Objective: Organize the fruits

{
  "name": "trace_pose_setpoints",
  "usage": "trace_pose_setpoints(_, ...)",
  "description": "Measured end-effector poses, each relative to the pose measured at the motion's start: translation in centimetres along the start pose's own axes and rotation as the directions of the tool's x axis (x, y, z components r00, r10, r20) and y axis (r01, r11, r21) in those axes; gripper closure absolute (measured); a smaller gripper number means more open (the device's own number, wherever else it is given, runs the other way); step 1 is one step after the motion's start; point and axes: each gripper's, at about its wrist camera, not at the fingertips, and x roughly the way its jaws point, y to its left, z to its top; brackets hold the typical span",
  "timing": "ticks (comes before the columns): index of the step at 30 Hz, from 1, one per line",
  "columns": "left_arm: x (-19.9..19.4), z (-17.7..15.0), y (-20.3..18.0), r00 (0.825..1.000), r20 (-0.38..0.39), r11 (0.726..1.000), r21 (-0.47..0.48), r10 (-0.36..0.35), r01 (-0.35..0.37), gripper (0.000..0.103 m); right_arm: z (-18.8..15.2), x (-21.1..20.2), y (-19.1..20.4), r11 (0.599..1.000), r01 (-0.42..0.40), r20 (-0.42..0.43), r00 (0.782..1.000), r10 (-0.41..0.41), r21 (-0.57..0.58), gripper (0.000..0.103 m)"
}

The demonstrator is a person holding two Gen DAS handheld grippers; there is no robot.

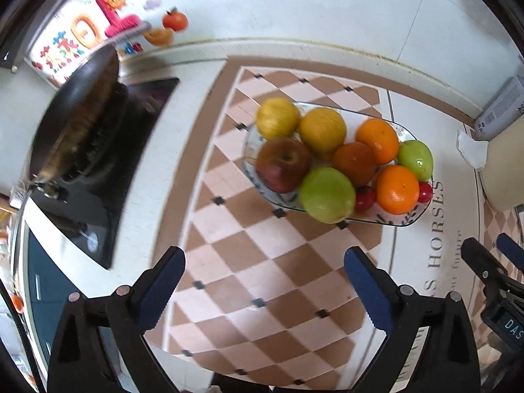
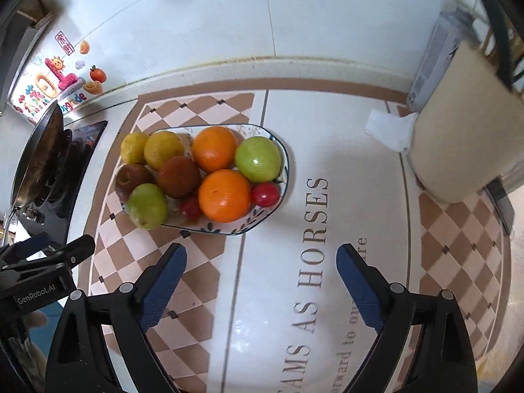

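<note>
From the left wrist, the counter (image 1: 344, 9) is glossy white, laid with a mat (image 1: 249, 262) of tan and cream diamonds with small dark squares at the corners; a white band at its edge carries brown lettering. Left of it sits a black glass hob (image 1: 108, 196) with a dark round pan (image 1: 78, 124) on it, and bright fruit stickers (image 1: 98, 23) cover the wall behind. The plate (image 1: 406, 221), oval, white with a dark rim and leaf marks, rests on the mat and holds ten fruits: two yellow (image 1: 322, 129), three oranges (image 1: 397, 190), one red apple (image 1: 283, 163), two green (image 1: 327, 195), two small red ones (image 1: 365, 196). The left gripper (image 1: 265, 258) hangs above the mat with its blue-padded fingers spread wide and nothing between them; the right gripper (image 1: 491, 245) shows at the right edge, its state unclear there. From the right wrist, the same plate (image 2: 235, 232) lies on the mat (image 2: 196, 268), all the fruit piled in it, smooth and round. A cream cylinder (image 2: 458, 150) stands at the right with white paper (image 2: 386, 131) beside it. The right gripper (image 2: 262, 255) is spread wide over the lettering, empty; the left gripper (image 2: 59, 249) pokes in at the left.
</note>
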Motion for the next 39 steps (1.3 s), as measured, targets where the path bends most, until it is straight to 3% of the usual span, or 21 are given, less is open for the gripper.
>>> trace_pose_setpoints(10, -5.7, -2.8, 4.0, 0.99, 0.13, 0.996, 0.066, -0.063, 0.055, 0.003, -4.7, -7.1, 4.4, 0.995, 0.052, 0.111, 0.992, -0.062, 0.088, 0.008)
trace_pose_setpoints(21, -13.6, -8.6, 9.0, 0.955, 0.269, 0.988, 0.128, -0.123, 0.091, 0.003, -12.0, -16.8, 10.0, 0.99, 0.065, 0.246, 0.965, -0.094, 0.124, 0.008)
trace_pose_setpoints(26, -17.0, -11.7, 10.7, 0.946, 0.286, 0.985, 0.123, -0.151, 0.12, 0.003, -15.2, -21.2, 11.9, 0.992, 0.073, 0.294, 0.951, -0.099, 0.099, 0.008)
trace_pose_setpoints(39, -24.4, -19.2, 11.5, 0.922, 0.343, 0.981, 0.135, -0.181, 0.142, 0.003, -22.9, -32.5, 12.6, 0.996, 0.072, 0.388, 0.917, -0.09, 0.06, 0.008)
